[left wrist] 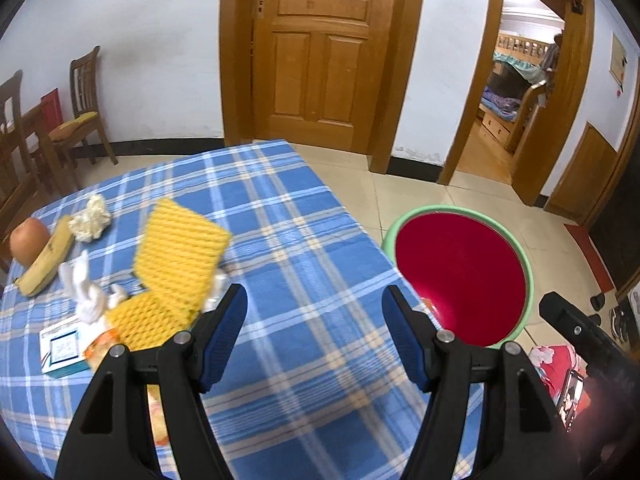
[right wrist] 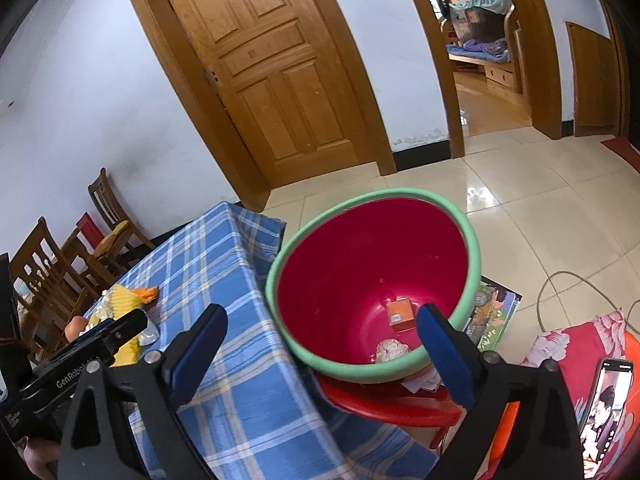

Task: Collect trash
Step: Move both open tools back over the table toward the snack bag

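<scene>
Left wrist view: your left gripper [left wrist: 314, 316] and right gripper [right wrist: 320, 332] gape empty over the blue plaid tablecloth [left wrist: 280, 240]; yellow foam netting [left wrist: 180, 256] lies there, red bin [right wrist: 372, 264] stands beside it on beige tiles [right wrist: 540, 200]

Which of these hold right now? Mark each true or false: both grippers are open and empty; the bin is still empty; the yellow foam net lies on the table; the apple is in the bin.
1. The left gripper and right gripper are open and empty. True.
2. The red bin is empty. False: it holds a small orange box and a crumpled white wad.
3. The yellow foam net lies on the table. True.
4. The apple is in the bin. False: it sits on the table beside the banana.
</scene>
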